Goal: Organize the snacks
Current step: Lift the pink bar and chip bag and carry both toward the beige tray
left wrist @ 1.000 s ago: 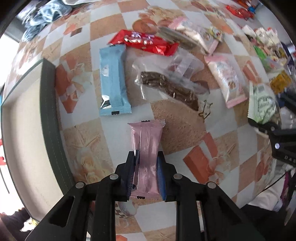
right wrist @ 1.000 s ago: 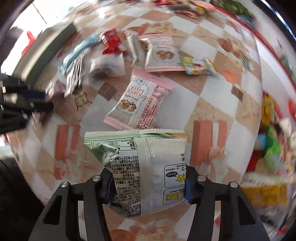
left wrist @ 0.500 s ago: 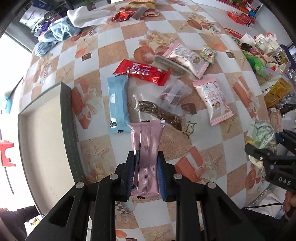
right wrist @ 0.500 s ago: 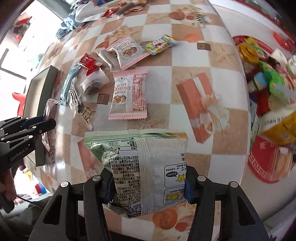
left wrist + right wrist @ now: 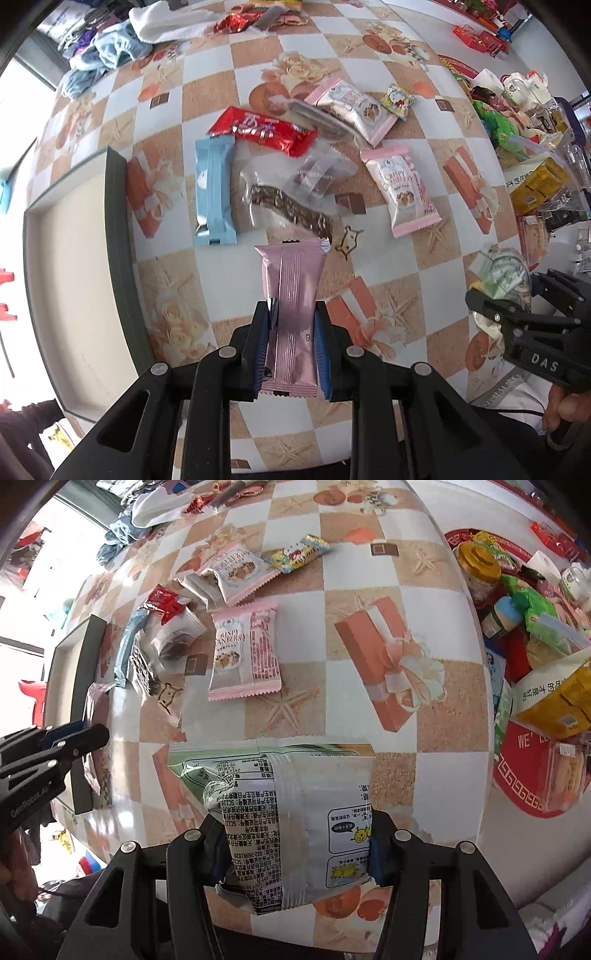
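Your left gripper [image 5: 290,345] is clamped on the pink wafer pack [image 5: 293,314], pack upright between the jaws, sticking out past the tips, lifted off the table [image 5: 436,295]. Your right gripper [image 5: 295,843] is clamped on the green-white snack bag [image 5: 295,812], bag filling the gap between the jaws. Beyond the left tips: blue bar [image 5: 214,195], red pack [image 5: 264,131]. Tray [image 5: 114,221] off to the jaws' left.
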Motion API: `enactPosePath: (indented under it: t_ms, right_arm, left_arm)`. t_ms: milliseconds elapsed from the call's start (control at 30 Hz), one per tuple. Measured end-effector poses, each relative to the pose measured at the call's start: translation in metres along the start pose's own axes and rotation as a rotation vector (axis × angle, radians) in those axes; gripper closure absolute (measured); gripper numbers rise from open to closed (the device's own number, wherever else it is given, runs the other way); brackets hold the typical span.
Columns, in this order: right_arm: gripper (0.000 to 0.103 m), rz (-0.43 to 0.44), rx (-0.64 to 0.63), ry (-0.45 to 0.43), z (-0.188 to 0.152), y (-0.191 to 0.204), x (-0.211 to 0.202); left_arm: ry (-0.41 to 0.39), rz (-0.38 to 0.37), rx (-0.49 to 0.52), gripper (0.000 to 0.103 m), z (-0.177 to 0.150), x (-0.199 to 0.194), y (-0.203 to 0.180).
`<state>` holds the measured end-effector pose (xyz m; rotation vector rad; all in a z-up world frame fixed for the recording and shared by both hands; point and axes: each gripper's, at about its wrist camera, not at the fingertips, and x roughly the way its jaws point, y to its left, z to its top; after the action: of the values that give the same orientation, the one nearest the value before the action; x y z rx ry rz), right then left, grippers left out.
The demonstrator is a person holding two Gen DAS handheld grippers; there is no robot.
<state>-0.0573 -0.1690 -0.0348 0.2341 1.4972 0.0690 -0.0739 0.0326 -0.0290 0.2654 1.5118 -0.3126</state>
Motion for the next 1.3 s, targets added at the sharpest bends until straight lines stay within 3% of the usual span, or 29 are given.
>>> enactPosePath:
  t_ms: [300, 567, 933, 1300]
  right_arm:
    - [0.046, 0.051, 0.011, -0.009, 0.008, 0.009, 0.004]
    - [0.046, 0.064, 0.029, -0.023, 0.016, 0.024, 0.005]
    - [0.046, 0.021, 0.053, -0.051, 0.018, 0.043, -0.012]
    - [0.046, -0.021, -0.002, -0.064, 0.024, 0.092, -0.019]
  left_arm:
    - [0.007, 0.042, -0.033, 0.078, -0.016, -0.012, 0.018]
    - [-0.015, 0.036, -0.045, 0.078, -0.015, -0.022, 0.039]
    - [-0.071, -0.012, -0.052, 0.078, -0.009, -0.042, 0.068]
    - [-0.098, -0.03, -0.144, 0.078, -0.015, -0.053, 0.12]
